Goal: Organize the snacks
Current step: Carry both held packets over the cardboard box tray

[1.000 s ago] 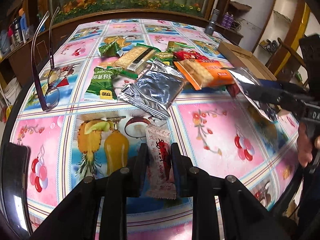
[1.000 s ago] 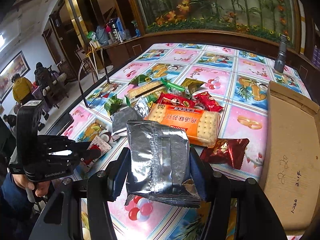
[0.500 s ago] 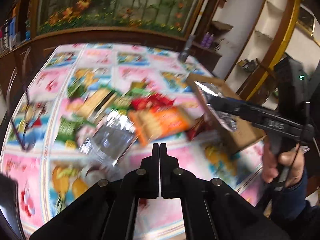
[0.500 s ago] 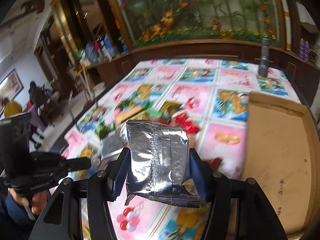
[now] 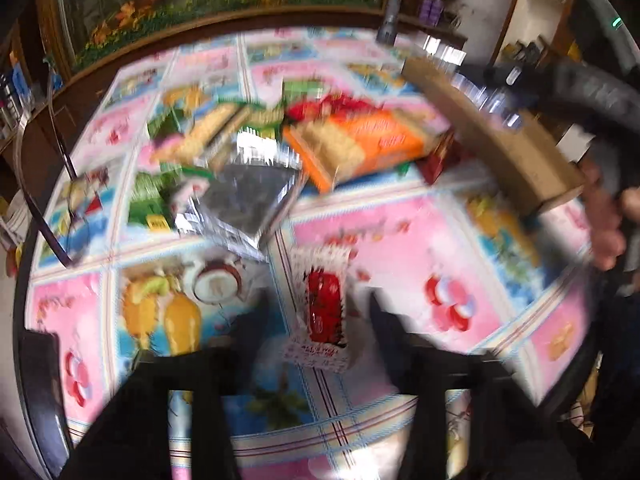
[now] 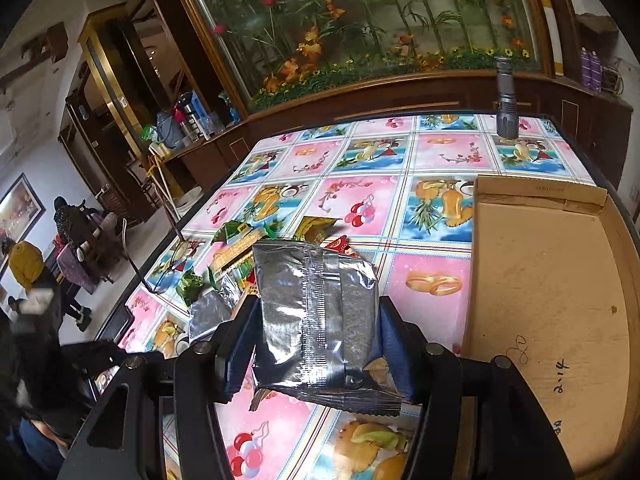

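Left gripper (image 5: 316, 312) jaws apart, astride red-white snack packet (image 5: 320, 308).

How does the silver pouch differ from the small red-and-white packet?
The pouch is plain silver; the packet is white with red print. The pouch is clamped in the right gripper; the packet lies on the table. Both are sealed snack wrappers.

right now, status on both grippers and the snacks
left gripper jaws just opening, blurred; small red-and-white sachet between them, ungripped. right gripper clamped on silver foil packet. brown cardboard box beside it, path looks clear.
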`<action>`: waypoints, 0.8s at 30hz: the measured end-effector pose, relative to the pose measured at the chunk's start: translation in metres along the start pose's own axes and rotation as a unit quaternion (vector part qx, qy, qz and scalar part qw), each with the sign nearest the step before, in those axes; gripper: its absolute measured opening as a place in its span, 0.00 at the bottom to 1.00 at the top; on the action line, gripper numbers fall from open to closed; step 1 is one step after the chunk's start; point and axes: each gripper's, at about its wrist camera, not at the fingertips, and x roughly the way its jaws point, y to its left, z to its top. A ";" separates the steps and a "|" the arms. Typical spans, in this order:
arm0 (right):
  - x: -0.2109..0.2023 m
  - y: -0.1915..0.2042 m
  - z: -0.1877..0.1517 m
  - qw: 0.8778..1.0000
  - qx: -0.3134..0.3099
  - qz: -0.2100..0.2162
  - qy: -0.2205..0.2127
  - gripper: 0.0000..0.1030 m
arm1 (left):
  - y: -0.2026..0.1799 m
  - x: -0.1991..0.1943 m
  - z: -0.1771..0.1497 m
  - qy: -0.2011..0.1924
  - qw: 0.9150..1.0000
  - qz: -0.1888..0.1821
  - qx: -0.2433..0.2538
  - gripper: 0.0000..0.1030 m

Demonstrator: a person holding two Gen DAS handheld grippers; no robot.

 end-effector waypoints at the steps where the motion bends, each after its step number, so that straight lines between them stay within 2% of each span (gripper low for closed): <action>1: -0.001 0.000 0.000 1.000 0.001 0.000 -0.002 0.61 | 0.000 0.006 0.000 0.003 1.000 0.003 -0.003 0.23; 6: -0.010 0.000 0.001 1.000 -0.002 -0.006 -0.012 0.61 | -0.013 0.011 -0.001 -0.023 0.999 0.031 0.024 0.23; 11: -0.015 -0.007 0.006 1.000 0.005 -0.014 -0.020 0.61 | -0.010 0.012 0.001 -0.034 0.999 0.037 0.004 0.26; 15: -0.015 -0.009 0.008 1.000 0.010 -0.015 -0.023 0.61 | -0.010 0.012 0.002 -0.041 0.998 0.041 -0.001 0.18; 16: -0.015 -0.010 0.009 1.000 0.010 -0.016 -0.025 0.61 | -0.009 0.012 0.003 -0.043 0.998 0.033 -0.008 0.17; 19: -0.021 -0.017 0.015 0.999 0.020 -0.022 -0.037 0.61 | -0.007 0.002 0.010 -0.064 0.997 -0.026 -0.029 0.17; 24: -0.037 -0.046 0.038 0.995 0.060 -0.038 -0.069 0.60 | -0.021 -0.021 0.039 -0.093 0.992 -0.076 -0.034 0.17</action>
